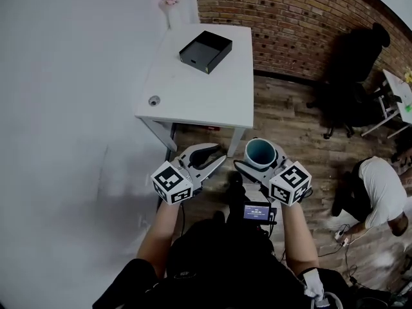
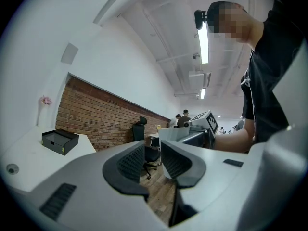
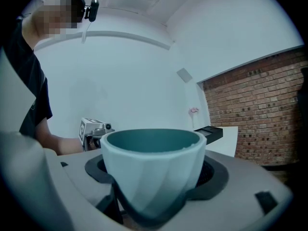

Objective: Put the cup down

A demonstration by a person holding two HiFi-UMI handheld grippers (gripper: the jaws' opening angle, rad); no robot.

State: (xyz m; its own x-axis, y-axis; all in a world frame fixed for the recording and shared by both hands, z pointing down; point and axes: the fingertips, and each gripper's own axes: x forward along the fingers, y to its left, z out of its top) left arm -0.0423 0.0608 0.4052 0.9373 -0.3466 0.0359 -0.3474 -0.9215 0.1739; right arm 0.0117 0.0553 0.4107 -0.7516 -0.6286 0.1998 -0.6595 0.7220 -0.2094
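Note:
A pale blue cup with a teal inside stands upright between the jaws of my right gripper, which is shut on its sides. Seen from the right gripper view, the cup fills the middle and the dark pads press on both flanks. I hold it in the air over the wooden floor, just in front of the white table. My left gripper hovers beside it to the left, its jaws a narrow gap apart and empty.
A black box lies on the far part of the table, and a round grommet sits near its left edge. A white wall runs along the left. A black office chair and a crouching person are to the right.

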